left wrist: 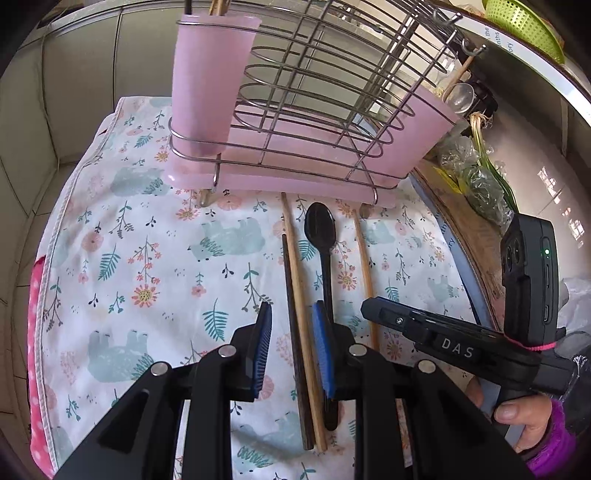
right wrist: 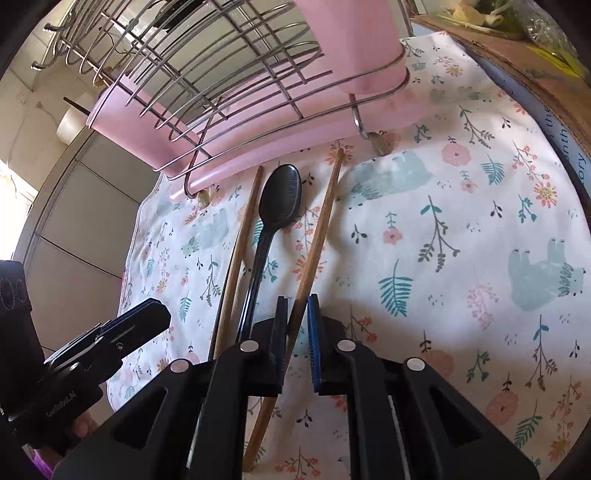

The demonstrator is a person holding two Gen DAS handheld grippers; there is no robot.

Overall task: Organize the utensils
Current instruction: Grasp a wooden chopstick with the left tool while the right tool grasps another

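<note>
A wire rack [left wrist: 314, 92] with pink cups [left wrist: 210, 81] stands at the back of a floral cloth [left wrist: 147, 258]. In front of it lie a black spoon [left wrist: 320, 229], a light wooden chopstick [left wrist: 295, 258], a dark chopstick [left wrist: 291, 314] and another wooden chopstick [left wrist: 364, 258]. My left gripper [left wrist: 291, 332] is open, its pads straddling the paired chopsticks. My right gripper [right wrist: 295, 321] is shut on the right wooden chopstick [right wrist: 321, 229]; the spoon [right wrist: 280, 199] and the chopstick [right wrist: 240, 251] lie left of it. The right gripper also shows in the left wrist view [left wrist: 406, 321], the left gripper in the right wrist view [right wrist: 129, 328].
A cardboard board [left wrist: 461, 206] with bagged greens [left wrist: 476, 173] sits right of the cloth. A green colander [left wrist: 524, 22] is at the far right on a round rim. A pink dotted cloth [left wrist: 37, 332] edges the left. Grey tiled wall lies behind.
</note>
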